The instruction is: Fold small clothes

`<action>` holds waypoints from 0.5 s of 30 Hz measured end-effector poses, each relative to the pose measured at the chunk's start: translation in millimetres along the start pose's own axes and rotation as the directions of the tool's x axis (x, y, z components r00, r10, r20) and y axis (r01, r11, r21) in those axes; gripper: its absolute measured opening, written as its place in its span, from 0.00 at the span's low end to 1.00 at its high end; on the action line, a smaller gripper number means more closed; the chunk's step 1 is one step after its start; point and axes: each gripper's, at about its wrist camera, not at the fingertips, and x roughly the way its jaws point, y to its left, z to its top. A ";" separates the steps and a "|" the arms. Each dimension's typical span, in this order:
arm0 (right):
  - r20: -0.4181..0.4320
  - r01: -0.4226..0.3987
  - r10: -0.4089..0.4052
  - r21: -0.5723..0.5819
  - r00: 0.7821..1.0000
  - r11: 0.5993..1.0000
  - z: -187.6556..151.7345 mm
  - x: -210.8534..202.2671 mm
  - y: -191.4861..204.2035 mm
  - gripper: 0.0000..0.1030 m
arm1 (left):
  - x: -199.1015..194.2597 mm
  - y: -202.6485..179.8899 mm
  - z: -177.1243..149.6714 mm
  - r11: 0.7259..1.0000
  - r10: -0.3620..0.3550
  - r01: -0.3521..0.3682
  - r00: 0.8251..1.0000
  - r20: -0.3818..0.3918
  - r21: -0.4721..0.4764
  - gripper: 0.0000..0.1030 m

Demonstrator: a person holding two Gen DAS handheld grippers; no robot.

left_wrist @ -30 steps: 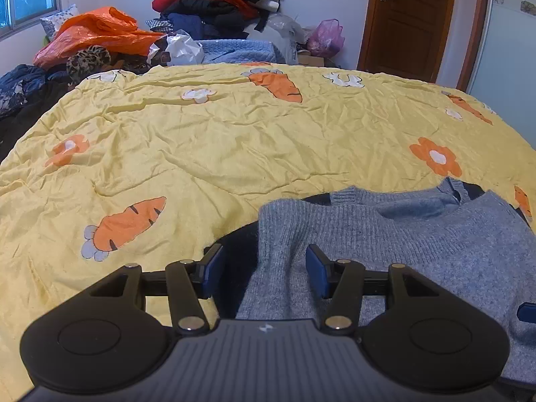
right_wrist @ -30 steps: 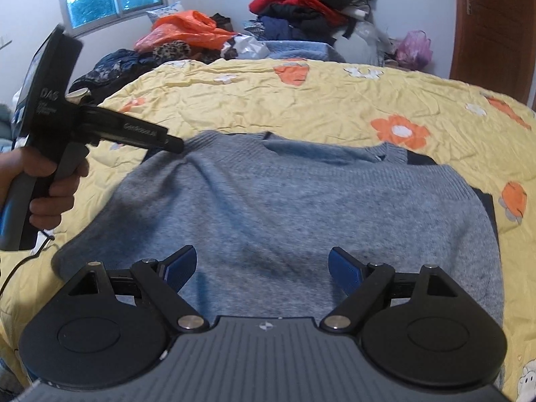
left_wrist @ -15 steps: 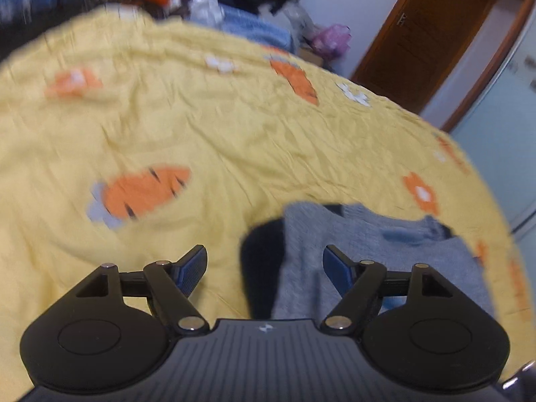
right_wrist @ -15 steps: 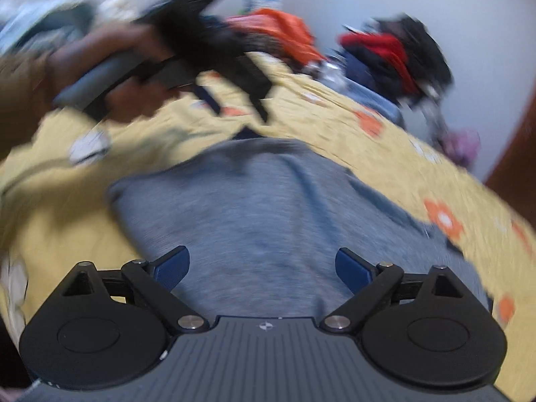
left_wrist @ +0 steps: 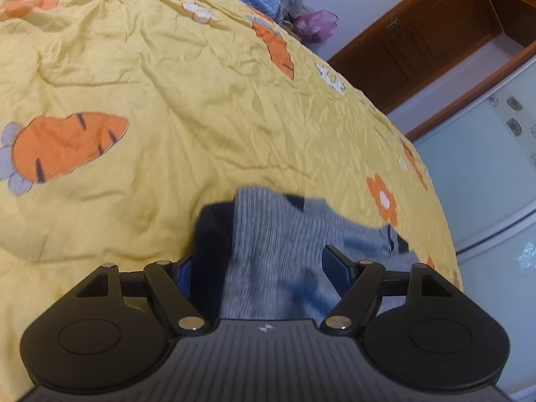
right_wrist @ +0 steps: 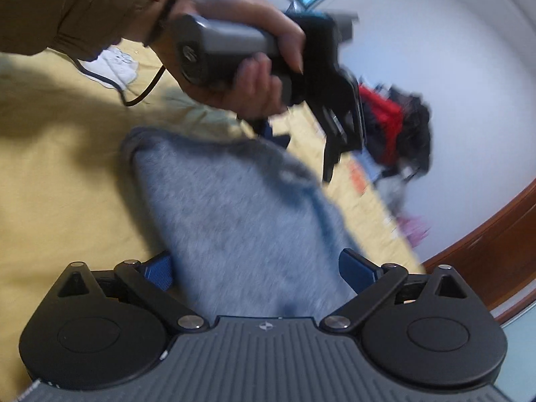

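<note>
A small grey knitted sweater (left_wrist: pixel 278 254) with a dark inner layer showing at its edge is lying flat on the crumpled yellow bedspread printed with orange carrots and flowers (left_wrist: pixel 160 93), filling the lower centre of both wrist views, probably spread out this way so it can be folded in halves. The left gripper (left_wrist: pixel 259 266) is tilting down over the sweater's dark side edge with its blue-padded jaws standing apart, cloth lying between them but not pinched, which suggests it is lining up for a grasp of that edge. The right gripper (right_wrist: pixel 258 268) is likewise hanging wide apart over the grey knit at the bottom of its view, clamped on nothing. In the upper left of the right wrist view, a hand (right_wrist: pixel 241 50) in a tan sleeve is gripping the left tool's handle, angling it toward the sweater's far edge
</note>
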 end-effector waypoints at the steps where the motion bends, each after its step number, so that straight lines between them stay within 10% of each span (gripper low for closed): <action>1: 0.012 0.017 -0.017 -0.022 1.000 1.000 3.4 3.1 4.0 0.88 | 1.8 -1.8 1.5 1.000 0.013 -0.013 1.000 0.005 0.001 0.64; 5: 0.033 -0.013 0.015 -0.044 0.999 0.999 14.9 13.9 11.2 0.53 | 11.5 -15.9 2.4 0.988 0.135 -0.135 0.991 0.006 0.072 0.20; 8: 0.028 -0.048 0.049 -0.041 0.998 0.998 17.1 17.7 12.3 0.15 | 12.8 -24.2 -0.7 0.976 0.184 -0.186 0.983 0.025 0.112 0.14; 15: 0.095 -0.104 0.099 0.050 0.991 0.993 11.0 0.6 -11.3 0.11 | -5.4 -59.3 -4.8 0.924 0.302 -0.321 0.946 0.119 0.208 0.12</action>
